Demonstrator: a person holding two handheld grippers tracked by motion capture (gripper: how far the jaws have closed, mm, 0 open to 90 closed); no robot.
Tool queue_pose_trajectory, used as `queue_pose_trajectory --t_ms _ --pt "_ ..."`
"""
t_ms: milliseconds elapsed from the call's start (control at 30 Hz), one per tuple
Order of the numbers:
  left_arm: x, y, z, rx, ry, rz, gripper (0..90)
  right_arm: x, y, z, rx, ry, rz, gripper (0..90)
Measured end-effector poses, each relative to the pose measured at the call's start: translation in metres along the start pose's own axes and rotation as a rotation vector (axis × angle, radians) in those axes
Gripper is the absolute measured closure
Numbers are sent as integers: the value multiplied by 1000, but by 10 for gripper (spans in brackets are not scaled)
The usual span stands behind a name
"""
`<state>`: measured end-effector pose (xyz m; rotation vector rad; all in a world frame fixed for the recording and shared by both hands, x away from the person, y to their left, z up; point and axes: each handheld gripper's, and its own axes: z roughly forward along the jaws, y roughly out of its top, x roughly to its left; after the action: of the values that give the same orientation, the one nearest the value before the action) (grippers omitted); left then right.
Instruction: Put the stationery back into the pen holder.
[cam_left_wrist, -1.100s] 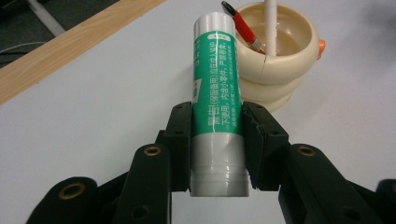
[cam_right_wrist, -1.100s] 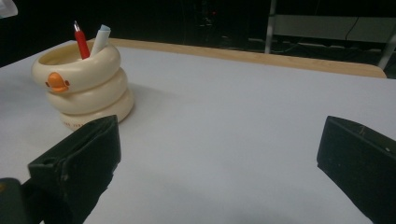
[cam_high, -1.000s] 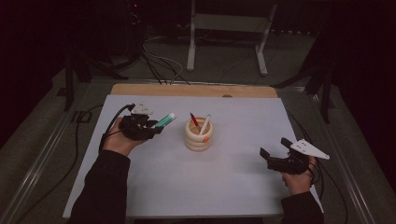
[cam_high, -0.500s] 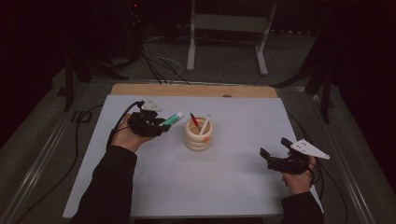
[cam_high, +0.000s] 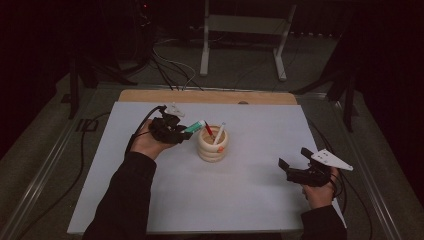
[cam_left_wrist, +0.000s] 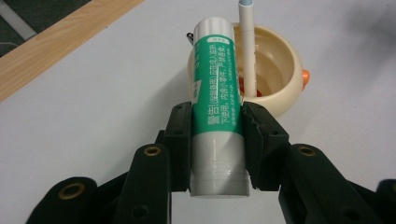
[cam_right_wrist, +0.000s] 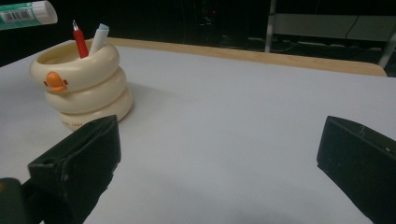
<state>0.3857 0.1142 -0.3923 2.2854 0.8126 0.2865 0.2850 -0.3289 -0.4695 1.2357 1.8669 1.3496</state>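
Left gripper (cam_high: 176, 131) is clamped on a glue stick (cam_left_wrist: 217, 98), jaws pressing both sides of the tube at its lower half, green label facing the camera, white cap end pointing away toward the cup (cam_high: 212, 144). In the high view the glue stick (cam_high: 194, 127) is held off the table, tilted, its tip just beside the cup's left rim; whether it touches the rim is hard to tell from here. In the left gripper view the cap sits over the cup's near edge.

The cup (cam_right_wrist: 79, 86) is cream, ringed, with an orange duck bill on its side, and stands on the white sheet (cam_high: 250, 190) near its middle. Inside it: a red pen (cam_right_wrist: 80, 40) and a white pen (cam_left_wrist: 246, 46), both leaning.

Right gripper (cam_high: 292, 169) rests low at the sheet's right side, well apart from the cup, jaws spread wide, nothing between them. The sheet lies on a wooden table (cam_high: 200, 96).
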Motion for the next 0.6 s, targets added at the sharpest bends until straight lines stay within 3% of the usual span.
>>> queue_pose_trajectory --t_ms 600 --pt "-8 16 23 44 -17 20 659 -1 0 0 -2 2 2 0"
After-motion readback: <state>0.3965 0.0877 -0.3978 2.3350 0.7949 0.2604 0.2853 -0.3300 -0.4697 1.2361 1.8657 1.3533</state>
